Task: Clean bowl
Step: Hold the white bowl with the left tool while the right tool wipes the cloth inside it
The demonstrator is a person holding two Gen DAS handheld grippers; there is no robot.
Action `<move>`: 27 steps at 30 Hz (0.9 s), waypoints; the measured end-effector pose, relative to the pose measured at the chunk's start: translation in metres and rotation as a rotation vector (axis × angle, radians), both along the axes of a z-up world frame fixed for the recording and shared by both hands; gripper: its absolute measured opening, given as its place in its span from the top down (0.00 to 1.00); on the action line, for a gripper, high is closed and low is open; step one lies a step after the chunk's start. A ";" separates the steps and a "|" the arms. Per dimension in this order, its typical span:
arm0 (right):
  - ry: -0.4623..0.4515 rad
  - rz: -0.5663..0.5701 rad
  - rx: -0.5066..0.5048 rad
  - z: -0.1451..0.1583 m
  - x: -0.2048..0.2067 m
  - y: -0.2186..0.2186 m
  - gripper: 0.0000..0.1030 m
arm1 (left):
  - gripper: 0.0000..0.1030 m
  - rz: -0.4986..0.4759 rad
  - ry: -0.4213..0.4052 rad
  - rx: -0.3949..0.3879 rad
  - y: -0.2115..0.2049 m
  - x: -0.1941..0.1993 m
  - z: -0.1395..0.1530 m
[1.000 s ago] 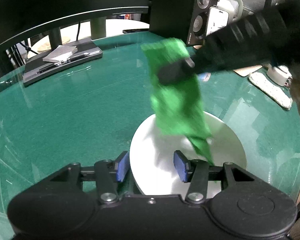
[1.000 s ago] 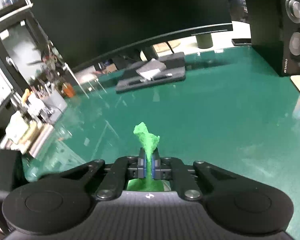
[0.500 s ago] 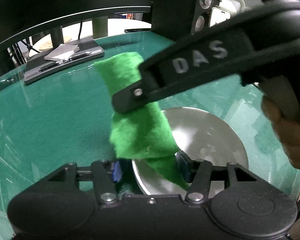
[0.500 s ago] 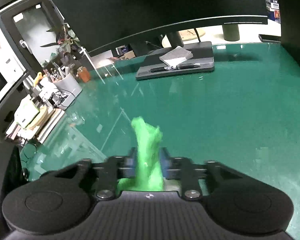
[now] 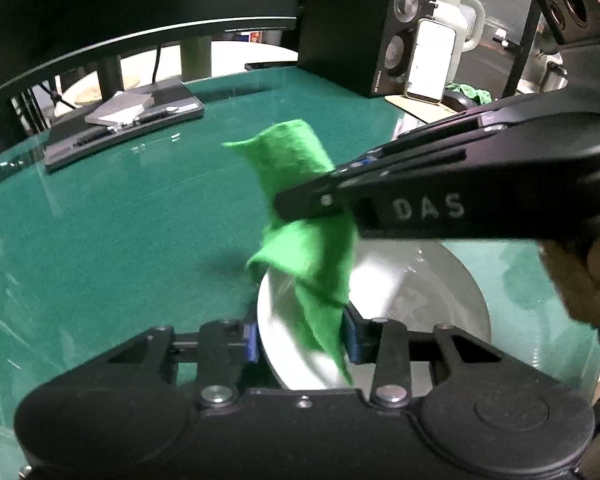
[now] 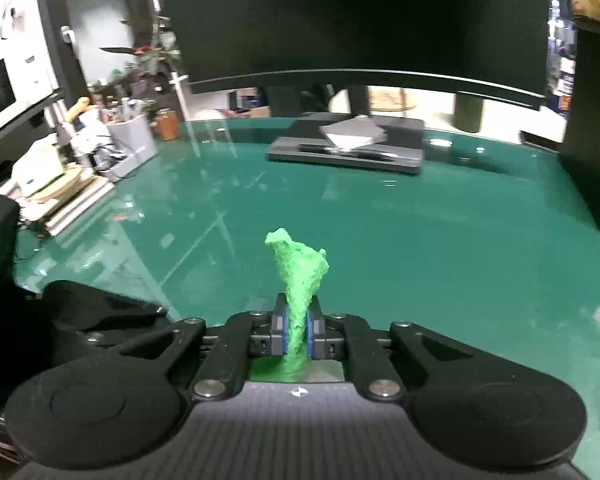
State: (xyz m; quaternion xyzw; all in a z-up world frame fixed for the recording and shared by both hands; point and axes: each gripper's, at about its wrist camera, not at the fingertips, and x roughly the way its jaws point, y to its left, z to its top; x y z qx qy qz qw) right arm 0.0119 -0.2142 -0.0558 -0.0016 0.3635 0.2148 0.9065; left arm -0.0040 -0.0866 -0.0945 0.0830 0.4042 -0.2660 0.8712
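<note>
At six o'clock in the left wrist view, the left gripper [image 5: 300, 336] is closing on the stiff, slippery bowl [image 5: 420, 280] rim; right gripper [image 6: 296, 330] pinches the limp green cloth [image 5: 300, 216].

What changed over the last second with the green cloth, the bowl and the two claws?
The right claw, clamped on the green cloth, swung in over the white bowl and rolled, so the cloth's tail now hangs down inside the near rim. The left claw is closing around that rim, the cloth's tail between its pads. The bowl, the green table and the right claw's grip on the cloth stayed as they were.
</note>
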 end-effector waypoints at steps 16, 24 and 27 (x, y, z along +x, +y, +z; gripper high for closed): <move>0.013 0.088 0.002 -0.003 -0.001 0.025 0.90 | 0.63 0.004 -0.009 0.016 -0.003 0.000 -0.001; 0.025 -0.028 -0.019 -0.004 -0.006 -0.010 0.90 | 0.60 -0.009 -0.010 0.018 -0.005 0.000 -0.002; 0.024 -0.027 -0.034 -0.006 -0.003 -0.003 0.90 | 0.60 -0.012 -0.013 0.021 -0.006 0.000 -0.002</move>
